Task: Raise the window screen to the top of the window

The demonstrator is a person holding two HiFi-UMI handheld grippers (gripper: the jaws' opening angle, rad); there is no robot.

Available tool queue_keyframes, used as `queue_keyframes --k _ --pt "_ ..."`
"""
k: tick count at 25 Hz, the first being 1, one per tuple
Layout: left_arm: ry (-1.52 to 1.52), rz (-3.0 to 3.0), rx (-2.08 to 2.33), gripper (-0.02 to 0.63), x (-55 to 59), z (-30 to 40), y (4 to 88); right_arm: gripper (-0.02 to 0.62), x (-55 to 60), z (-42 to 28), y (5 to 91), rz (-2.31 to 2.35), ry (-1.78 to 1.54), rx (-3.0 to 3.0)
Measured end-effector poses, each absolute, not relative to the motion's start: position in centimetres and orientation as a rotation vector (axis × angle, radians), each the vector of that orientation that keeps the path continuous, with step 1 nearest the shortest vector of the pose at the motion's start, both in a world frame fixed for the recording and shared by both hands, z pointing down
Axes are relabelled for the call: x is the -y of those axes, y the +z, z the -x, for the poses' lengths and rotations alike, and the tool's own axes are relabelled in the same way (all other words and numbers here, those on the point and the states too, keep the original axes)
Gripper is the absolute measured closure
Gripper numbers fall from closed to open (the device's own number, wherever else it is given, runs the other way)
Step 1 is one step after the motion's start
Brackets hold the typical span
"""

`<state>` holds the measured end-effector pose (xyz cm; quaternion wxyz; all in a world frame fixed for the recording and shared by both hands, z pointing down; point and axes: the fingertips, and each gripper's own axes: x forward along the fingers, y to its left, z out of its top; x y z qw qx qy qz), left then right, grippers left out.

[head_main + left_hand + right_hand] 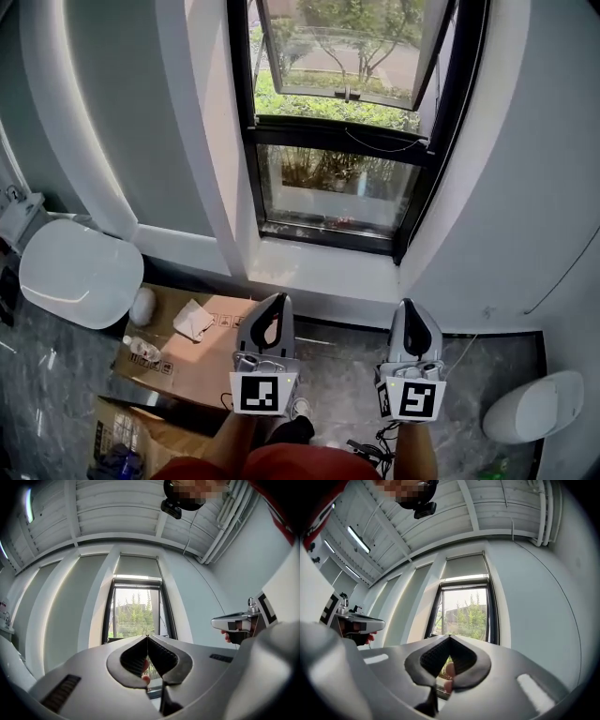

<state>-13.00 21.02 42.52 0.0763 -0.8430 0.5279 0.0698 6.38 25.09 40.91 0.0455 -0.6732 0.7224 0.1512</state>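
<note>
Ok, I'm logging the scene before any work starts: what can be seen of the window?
The window is tall and narrow, black-framed, set in a white recess above a white sill. Its upper sash stands open outward; the lower glass pane is shut. Greenery shows outside. Nothing touches it.

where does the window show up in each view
Head view: the window is at top centre, seen from above.
Left gripper view: the window is at centre, straight ahead.
Right gripper view: the window is just right of centre.
Shared landmark: the green trees outside the glass.
</note>
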Motion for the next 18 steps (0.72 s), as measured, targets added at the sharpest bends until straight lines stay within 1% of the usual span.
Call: queue_keyframes --k 10,18 --pt "0.263 2.561 -1.582 0.6 -11.9 14.4 42.1 0.584 -16.7 -5.1 39.5 2.092 0.485 -2.194" --pt "0.281 2.556 -1.54 0.6 -8.4 14.7 41.2 0.585 -13.5 -4.9 39.3 2.106 0.484 -2.162"
